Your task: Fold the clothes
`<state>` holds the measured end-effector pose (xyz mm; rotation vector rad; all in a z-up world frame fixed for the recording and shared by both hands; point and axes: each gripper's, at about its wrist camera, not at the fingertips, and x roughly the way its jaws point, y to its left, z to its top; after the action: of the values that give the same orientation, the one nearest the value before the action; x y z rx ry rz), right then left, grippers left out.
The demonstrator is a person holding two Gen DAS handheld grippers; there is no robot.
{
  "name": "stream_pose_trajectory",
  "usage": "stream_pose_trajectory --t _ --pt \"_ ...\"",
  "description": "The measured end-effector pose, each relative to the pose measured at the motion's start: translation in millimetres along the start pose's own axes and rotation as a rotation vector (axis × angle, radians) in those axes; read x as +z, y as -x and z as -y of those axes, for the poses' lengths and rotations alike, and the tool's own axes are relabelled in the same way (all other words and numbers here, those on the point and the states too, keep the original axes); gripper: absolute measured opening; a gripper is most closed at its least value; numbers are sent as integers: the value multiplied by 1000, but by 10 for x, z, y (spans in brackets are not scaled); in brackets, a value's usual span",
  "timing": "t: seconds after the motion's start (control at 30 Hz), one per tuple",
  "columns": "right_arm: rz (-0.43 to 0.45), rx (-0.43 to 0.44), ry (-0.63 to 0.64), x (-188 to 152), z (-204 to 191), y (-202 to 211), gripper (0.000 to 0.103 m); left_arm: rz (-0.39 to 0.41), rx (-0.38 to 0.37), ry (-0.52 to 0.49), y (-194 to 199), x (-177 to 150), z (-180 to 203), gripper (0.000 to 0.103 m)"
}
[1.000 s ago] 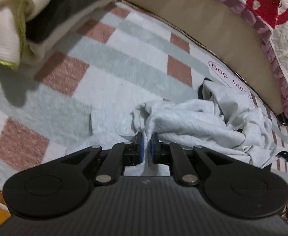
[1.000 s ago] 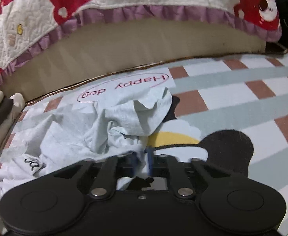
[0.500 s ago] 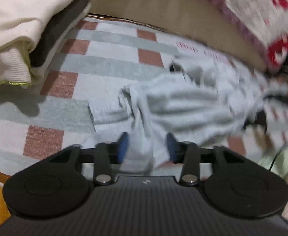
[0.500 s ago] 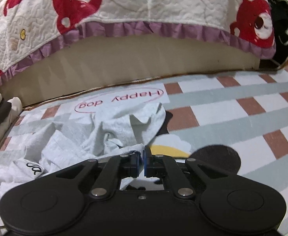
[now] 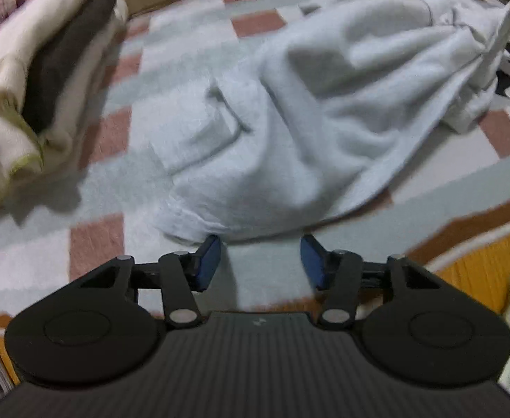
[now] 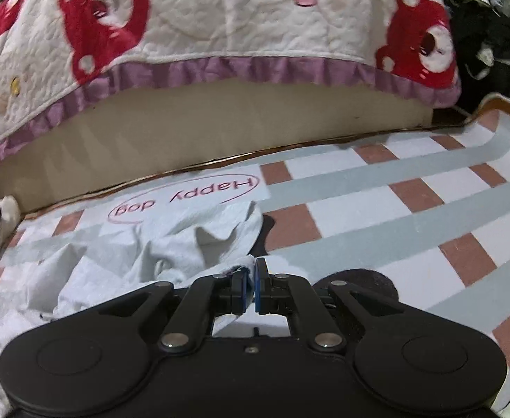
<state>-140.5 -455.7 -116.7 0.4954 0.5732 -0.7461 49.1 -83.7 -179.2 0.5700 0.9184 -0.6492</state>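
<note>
- Garment (image 5: 310, 132), pale grey-white and crumpled, lies on the checked rug (image 5: 91, 244) on the floor, bunched in soft ridges rather than spread flat.
- Left tongs (image 5: 260, 261) stand wide apart with nothing between the blue pads; the near hem of the cloth lies just ahead of them, its edge almost touching the left pad.
- From those open tongs the garment runs forward and off to the right, so its long axis goes diagonally from the near hem toward the far right corner, where the cloth draws into a tight twisted point.
- Right tongs (image 6: 249, 287) are drawn together on a pinch of that same garment (image 6: 171, 244), a small frayed bit of fabric showing at the pad tips; the rest of the cloth spreads away to their left.
- So 1 end is held and the other lies loose: the right tongs have their end, while the left tongs are the nearer ones to the free hem.
- My guess is that any next grasp by the left tongs depends on that hem straight in front of them, low on the rug.
- Stack of clothes (image 5: 35, 80), cream and dark, sits well to the left of the garment, already in neat layers.
- Bedcover (image 6: 220, 17) with red bears hangs beyond the rug's far edge, and the rug's "Happy dog" lettering (image 6: 185, 196) peeks out just behind the cloth.
</note>
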Motion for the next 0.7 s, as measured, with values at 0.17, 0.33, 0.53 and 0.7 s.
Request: stream_pose_trajectory --t 0.17,0.33,0.53,0.7 --pt "-26 15 -85 58 177 -60 4 134 15 8 79 317 -148 0" --pt "-33 11 -111 78 250 -112 4 278 -44 166 239 749 -571 0" --pt "-43 -2 -108 79 267 -164 4 310 -90 224 253 643 -476 2" --pt "-15 -6 -94 102 245 -106 4 403 -300 203 483 396 -37 5"
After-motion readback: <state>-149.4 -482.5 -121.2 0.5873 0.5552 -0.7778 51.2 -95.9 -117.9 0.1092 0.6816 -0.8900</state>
